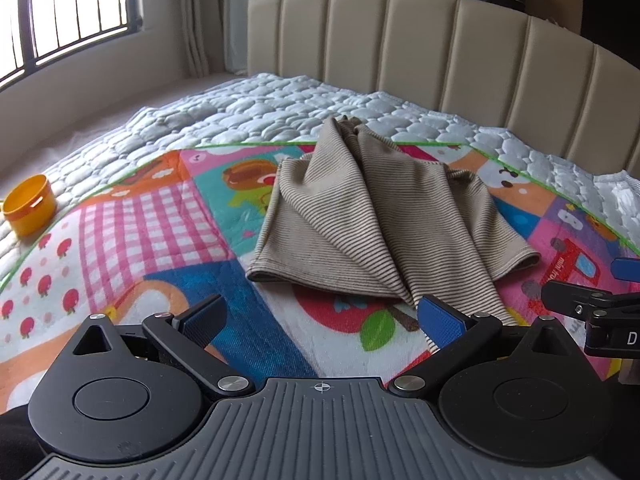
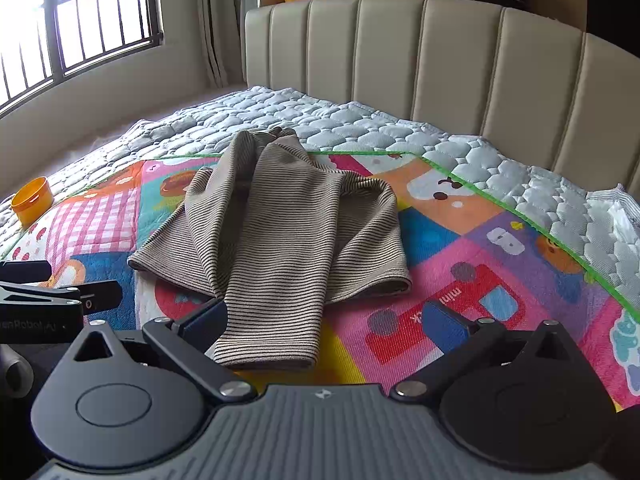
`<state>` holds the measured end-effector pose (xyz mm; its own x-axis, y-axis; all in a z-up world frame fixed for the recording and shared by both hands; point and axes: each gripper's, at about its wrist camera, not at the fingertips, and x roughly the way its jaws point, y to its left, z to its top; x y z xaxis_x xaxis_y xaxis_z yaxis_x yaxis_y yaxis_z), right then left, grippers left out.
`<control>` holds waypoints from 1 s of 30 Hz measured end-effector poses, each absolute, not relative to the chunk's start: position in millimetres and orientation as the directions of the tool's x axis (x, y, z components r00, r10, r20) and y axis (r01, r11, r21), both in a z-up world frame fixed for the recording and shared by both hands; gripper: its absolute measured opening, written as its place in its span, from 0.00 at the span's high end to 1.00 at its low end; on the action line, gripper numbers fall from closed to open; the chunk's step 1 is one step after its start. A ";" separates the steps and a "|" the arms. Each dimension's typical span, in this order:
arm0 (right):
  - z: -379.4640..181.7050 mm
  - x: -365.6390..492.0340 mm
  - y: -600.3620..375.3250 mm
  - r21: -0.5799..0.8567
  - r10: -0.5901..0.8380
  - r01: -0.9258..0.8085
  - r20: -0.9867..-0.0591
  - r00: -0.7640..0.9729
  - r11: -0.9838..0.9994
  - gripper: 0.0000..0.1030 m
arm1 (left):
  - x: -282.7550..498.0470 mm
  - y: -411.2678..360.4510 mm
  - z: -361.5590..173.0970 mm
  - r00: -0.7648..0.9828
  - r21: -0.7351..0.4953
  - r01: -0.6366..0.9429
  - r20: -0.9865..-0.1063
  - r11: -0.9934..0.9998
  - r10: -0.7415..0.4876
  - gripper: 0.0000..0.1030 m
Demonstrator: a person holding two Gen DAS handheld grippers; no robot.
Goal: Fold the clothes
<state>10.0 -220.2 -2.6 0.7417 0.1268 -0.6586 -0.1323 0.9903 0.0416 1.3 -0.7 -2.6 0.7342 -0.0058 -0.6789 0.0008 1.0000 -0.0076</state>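
Striped top point(image 2: 280, 236) – soft knit cloth, thin brown and tan lines, matt. Play mat point(image 2: 460, 264) – smooth printed cloth w/ a slight shine. Bed cover point(image 1: 256, 116) is puffy quilted cloth, a bit silky. Headboard point(image 1: 400, 44) looks like smooth padded leather, matt. Orange cup point(image 1: 30, 204) is glossy plastic. Both grippers, left point(image 1: 322, 320) & right point(image 2: 326, 322): matt black plastic, shiny metal screws, rough blue pads point(image 1: 442, 322).

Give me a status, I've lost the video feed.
Left hand-held gripper open, right hand-held gripper open, both empty. Striped garment bunched on play mat, unfolded. Nothing in the way.
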 end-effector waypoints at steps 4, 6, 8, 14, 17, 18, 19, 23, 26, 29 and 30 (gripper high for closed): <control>-1.9 11.7 -221.1 0.042 0.128 -0.134 -0.660 0.740 0.990 0.00 | 1.2 -2.0 -2.5 0.733 -0.009 0.017 -0.680 1.000 -0.019 0.00; -2.2 11.4 -221.2 0.043 0.128 -0.134 -0.660 0.741 0.990 0.00 | 1.2 -2.4 -2.7 0.733 -0.008 0.025 -0.680 1.000 -0.024 0.00; -2.6 11.4 -221.0 0.042 0.129 -0.134 -0.660 0.740 0.990 0.00 | 1.2 -2.8 -2.7 0.733 -0.008 0.029 -0.679 1.000 -0.027 0.00; -3.0 11.7 -220.7 0.042 0.128 -0.134 -0.660 0.740 0.990 0.00 | 2.4 -1.2 -3.1 0.731 -0.014 0.025 -0.682 1.000 -0.028 0.00; -3.4 11.6 -220.4 0.042 0.128 -0.134 -0.661 0.740 0.990 0.00 | 2.8 -0.6 -3.1 0.730 -0.016 0.021 -0.683 1.000 -0.027 0.00; -3.5 11.5 -220.3 0.042 0.128 -0.134 -0.661 0.739 0.990 0.00 | 2.9 -0.5 -3.1 0.730 -0.017 0.021 -0.683 1.000 -0.027 0.00; -3.7 11.5 -220.1 0.042 0.128 -0.134 -0.661 0.739 0.990 0.00 | 3.0 -0.3 -3.1 0.730 -0.017 0.021 -0.683 1.000 -0.027 0.00; -3.7 11.3 -219.7 0.042 0.128 -0.133 -0.661 0.740 0.990 0.00 | 2.9 -0.2 -2.8 0.730 -0.017 0.021 -0.683 1.000 -0.027 0.00; -3.7 11.3 -219.7 0.042 0.128 -0.134 -0.660 0.740 0.990 0.00 | 2.5 -0.5 -2.8 0.731 -0.017 0.021 -0.682 1.000 -0.027 0.00; -3.9 11.3 -219.6 0.042 0.128 -0.134 -0.660 0.740 0.990 0.00 | 2.5 -1.0 -2.5 0.730 -0.017 0.022 -0.683 1.000 -0.028 0.00; -4.0 11.3 -219.6 0.043 0.129 -0.134 -0.660 0.740 0.990 0.00 | 2.5 -1.3 -2.6 0.730 -0.017 0.023 -0.683 1.000 -0.028 0.00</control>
<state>11.3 -219.6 -4.0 0.7398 0.1289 -0.6604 -0.1342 0.9900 0.0429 2.5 -1.3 -2.6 0.7300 -0.0278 -0.6829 0.0226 0.9996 -0.0166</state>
